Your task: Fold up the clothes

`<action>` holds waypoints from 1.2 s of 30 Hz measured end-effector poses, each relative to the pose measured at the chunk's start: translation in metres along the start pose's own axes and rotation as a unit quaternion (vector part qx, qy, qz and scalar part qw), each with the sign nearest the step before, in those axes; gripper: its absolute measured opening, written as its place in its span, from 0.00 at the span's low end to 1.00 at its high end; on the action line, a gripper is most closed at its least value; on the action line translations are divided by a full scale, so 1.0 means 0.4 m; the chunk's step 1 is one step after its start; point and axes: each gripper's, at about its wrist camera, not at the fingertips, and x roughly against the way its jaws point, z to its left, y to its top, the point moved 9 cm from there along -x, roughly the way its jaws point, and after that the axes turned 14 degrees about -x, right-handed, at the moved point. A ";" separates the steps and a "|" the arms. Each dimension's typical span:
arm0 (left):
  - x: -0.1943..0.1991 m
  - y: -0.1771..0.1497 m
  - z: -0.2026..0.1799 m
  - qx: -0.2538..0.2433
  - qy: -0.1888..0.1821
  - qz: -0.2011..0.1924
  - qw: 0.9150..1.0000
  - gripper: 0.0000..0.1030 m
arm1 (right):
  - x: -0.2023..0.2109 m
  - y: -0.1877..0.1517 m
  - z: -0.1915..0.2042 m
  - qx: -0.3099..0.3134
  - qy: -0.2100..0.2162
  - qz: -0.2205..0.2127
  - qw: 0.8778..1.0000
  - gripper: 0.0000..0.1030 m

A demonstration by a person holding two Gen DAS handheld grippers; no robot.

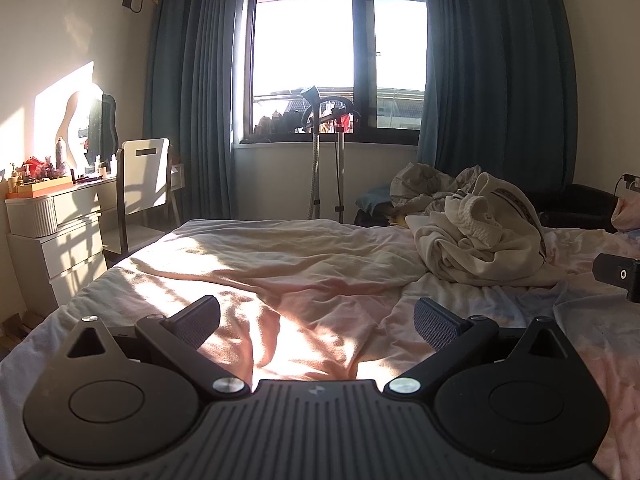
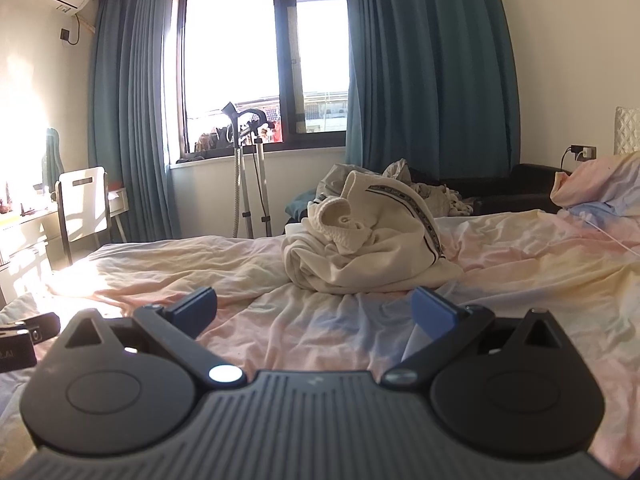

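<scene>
A crumpled cream garment with a dark patterned stripe [image 1: 480, 236] lies in a heap on the bed [image 1: 304, 280]; it also shows in the right wrist view [image 2: 368, 240]. My left gripper [image 1: 316, 320] is open and empty, low over the sheet, with the heap ahead to its right. My right gripper [image 2: 314, 312] is open and empty, low over the sheet, with the heap straight ahead and apart from it. The right gripper's body shows at the right edge of the left wrist view [image 1: 620, 276].
More crumpled laundry [image 1: 432, 188] lies behind the heap at the bed's far edge. A garment steamer stand [image 1: 324, 152] is under the window. A white chair [image 1: 144, 184] and a dresser [image 1: 48, 224] stand left of the bed. A pillow [image 2: 600, 184] lies far right.
</scene>
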 end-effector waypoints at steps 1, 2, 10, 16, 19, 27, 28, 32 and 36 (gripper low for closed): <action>0.000 -0.001 0.001 0.001 0.000 0.000 1.000 1.00 | 0.001 0.001 0.000 0.001 -0.001 0.000 1.000 1.00; -0.001 -0.001 0.001 0.001 0.000 0.000 1.000 1.00 | 0.003 0.002 0.001 0.000 -0.001 0.000 1.000 1.00; 0.003 0.001 0.004 0.007 -0.004 -0.005 1.000 1.00 | 0.003 -0.003 0.006 -0.001 0.006 0.007 1.000 1.00; 0.013 0.004 0.006 0.011 -0.007 -0.017 1.000 1.00 | 0.002 0.001 0.005 0.002 0.009 0.007 1.000 1.00; 0.013 0.006 0.009 0.013 -0.006 -0.018 1.000 1.00 | 0.000 0.001 0.005 0.002 0.009 0.009 1.000 1.00; 0.004 0.001 0.007 0.019 -0.018 -0.013 1.000 1.00 | 0.004 0.005 0.006 0.002 0.010 0.005 1.000 1.00; 0.004 0.001 0.003 0.018 -0.022 -0.014 1.000 1.00 | 0.004 0.006 0.006 0.002 0.010 0.005 1.000 1.00; 0.004 0.000 -0.013 0.014 -0.037 -0.015 0.999 1.00 | 0.009 0.010 0.005 0.001 0.011 0.002 1.000 1.00; -0.020 0.009 -0.027 0.014 -0.045 -0.007 0.999 1.00 | 0.006 0.019 0.001 -0.003 0.010 0.008 1.000 1.00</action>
